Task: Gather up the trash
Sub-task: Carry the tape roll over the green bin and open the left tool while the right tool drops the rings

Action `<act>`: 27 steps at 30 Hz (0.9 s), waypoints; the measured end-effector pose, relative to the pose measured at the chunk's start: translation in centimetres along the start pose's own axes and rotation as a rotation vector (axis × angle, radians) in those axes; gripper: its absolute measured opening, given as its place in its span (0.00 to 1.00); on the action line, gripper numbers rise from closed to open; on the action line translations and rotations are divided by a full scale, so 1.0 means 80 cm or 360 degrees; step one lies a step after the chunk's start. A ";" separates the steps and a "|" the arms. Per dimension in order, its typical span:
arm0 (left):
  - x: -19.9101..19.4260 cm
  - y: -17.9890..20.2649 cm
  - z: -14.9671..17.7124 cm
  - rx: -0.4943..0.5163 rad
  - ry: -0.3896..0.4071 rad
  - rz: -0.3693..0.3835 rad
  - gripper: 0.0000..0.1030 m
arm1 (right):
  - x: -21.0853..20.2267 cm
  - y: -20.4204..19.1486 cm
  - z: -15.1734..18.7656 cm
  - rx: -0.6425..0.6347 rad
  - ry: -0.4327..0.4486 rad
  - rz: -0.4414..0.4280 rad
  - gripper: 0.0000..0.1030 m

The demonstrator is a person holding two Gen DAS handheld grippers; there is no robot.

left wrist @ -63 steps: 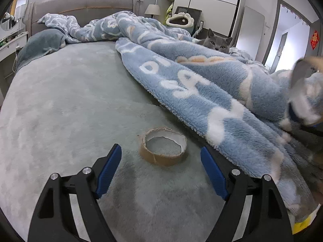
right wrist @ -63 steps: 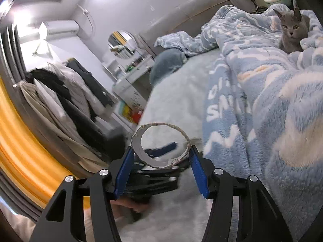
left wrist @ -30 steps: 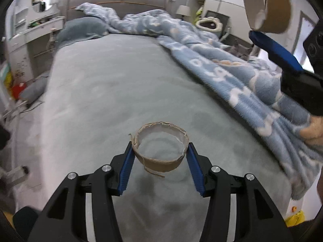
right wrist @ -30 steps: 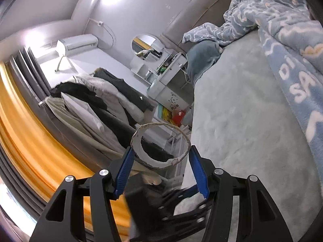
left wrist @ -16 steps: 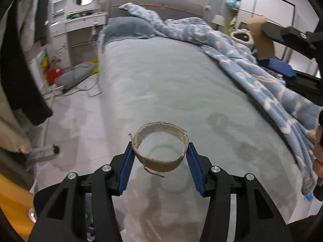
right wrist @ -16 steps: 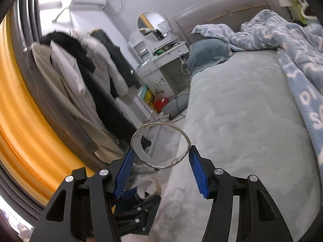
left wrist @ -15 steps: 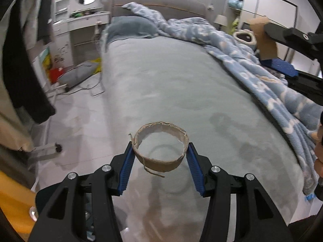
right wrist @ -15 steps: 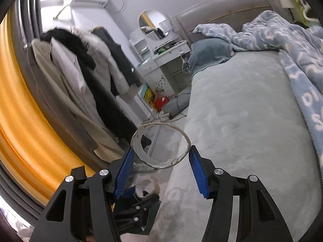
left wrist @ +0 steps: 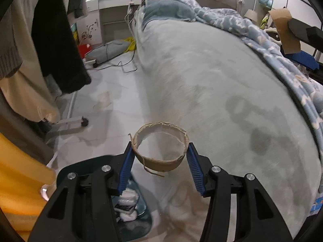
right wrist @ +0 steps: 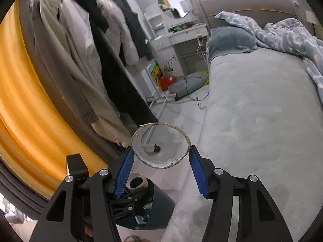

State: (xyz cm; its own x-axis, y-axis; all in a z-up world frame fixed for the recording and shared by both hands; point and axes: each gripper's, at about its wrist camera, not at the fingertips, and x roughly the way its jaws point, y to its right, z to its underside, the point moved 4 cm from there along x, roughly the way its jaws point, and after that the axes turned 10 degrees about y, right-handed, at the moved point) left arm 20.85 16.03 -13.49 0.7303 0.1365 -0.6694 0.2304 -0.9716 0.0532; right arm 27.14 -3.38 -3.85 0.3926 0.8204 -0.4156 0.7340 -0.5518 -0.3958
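Observation:
My left gripper (left wrist: 160, 158) is shut on a brown cardboard tape ring (left wrist: 161, 163) and holds it in the air beside the bed, just past a dark teal trash bin (left wrist: 133, 219) with white scraps inside. My right gripper (right wrist: 160, 157) is shut on a second, thinner cardboard ring (right wrist: 161, 164); it also shows at the right edge of the left wrist view (left wrist: 284, 30). In the right wrist view the left gripper and its ring (right wrist: 137, 182) hang over the bin (right wrist: 159, 207) below.
A grey-covered bed (left wrist: 232, 92) fills the right, with a blue patterned blanket (left wrist: 282, 60) along its far side. Coats on a rack (right wrist: 90, 64) and a yellow curtain (right wrist: 22, 100) stand left. A white dresser (right wrist: 181, 40), cables and a grey cushion (left wrist: 107, 49) lie on the floor.
Both grippers have swung left off the bed and tilted down towards the floor. The trash bin has come into view below them. Each still holds its ring.

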 end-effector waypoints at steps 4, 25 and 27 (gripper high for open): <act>0.004 -0.033 0.015 -0.0062 -0.0069 0.0005 0.54 | 0.032 -0.023 0.013 -0.0014 -0.0069 -0.0033 0.55; 0.024 -0.180 0.132 -0.0310 -0.0585 -0.0122 0.55 | 0.166 -0.152 0.090 -0.0208 -0.0425 -0.0176 0.55; 0.022 -0.190 0.138 -0.0334 -0.0612 -0.0130 0.60 | 0.178 -0.162 0.100 -0.0231 -0.0470 -0.0184 0.55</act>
State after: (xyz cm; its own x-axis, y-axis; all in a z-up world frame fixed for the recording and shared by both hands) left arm 11.50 28.92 -23.67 0.4209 0.0909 -0.9026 0.4320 -0.8950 0.1113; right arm 18.82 14.23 -11.17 0.1406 0.7859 -0.6021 0.8439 -0.4131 -0.3422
